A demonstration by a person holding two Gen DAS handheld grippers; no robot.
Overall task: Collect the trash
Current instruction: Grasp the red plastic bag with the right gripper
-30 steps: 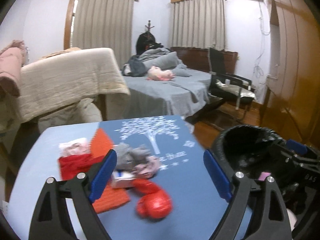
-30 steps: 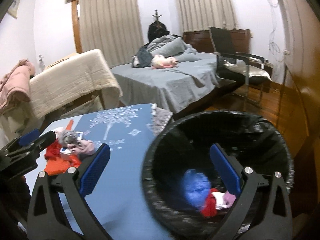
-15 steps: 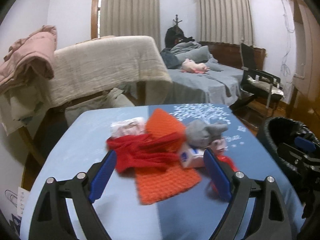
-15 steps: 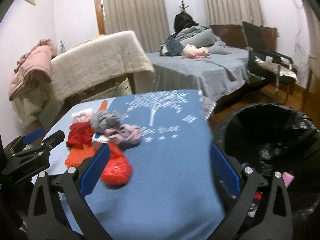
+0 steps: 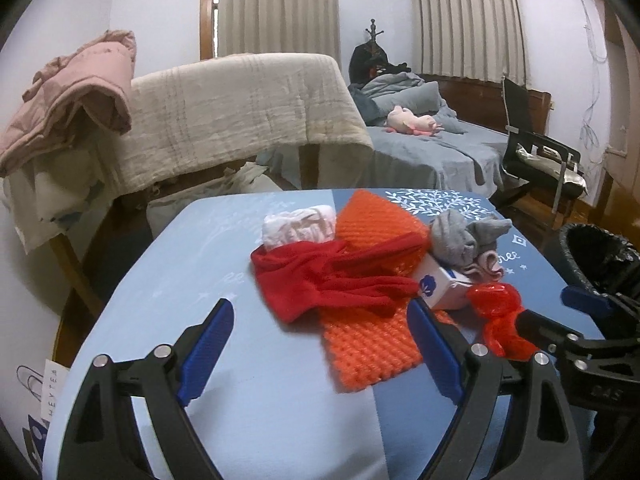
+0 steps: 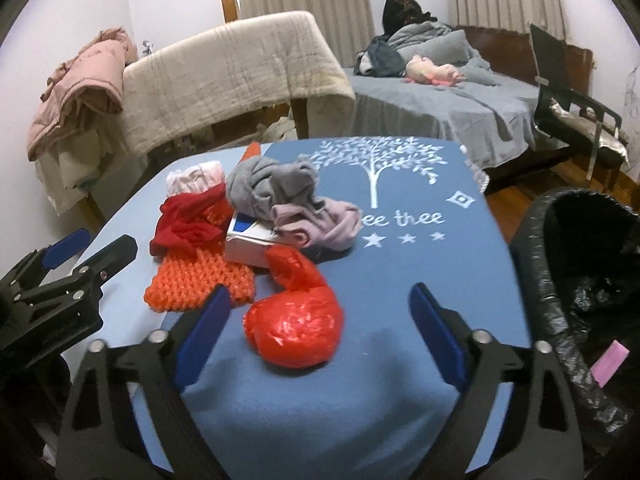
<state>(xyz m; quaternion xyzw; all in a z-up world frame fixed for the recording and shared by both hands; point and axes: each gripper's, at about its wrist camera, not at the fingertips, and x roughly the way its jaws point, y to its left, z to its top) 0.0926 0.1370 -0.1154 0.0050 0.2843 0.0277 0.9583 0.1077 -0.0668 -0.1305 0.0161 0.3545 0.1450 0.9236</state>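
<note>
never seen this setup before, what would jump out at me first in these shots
The bright pile in the middle of the blue tablecloth: a red plastic bag nearest the right gripper, whose jaws are closing with the bag between them but not yet pressed. Behind it lie an orange knitted piece, a red cloth and a grey cloth bundle. At the right edge stands a black-lined trash bin.

My left claw (image 5: 320, 344) gapes above blue table (image 5: 224, 248). Between its pads: red cloth (image 5: 320, 280) draped over orange knit (image 5: 368, 336). Grey sock (image 5: 464, 236), white box (image 5: 440, 286), red bag (image 5: 500, 316) right; bin (image 5: 600, 256) beyond.
</note>
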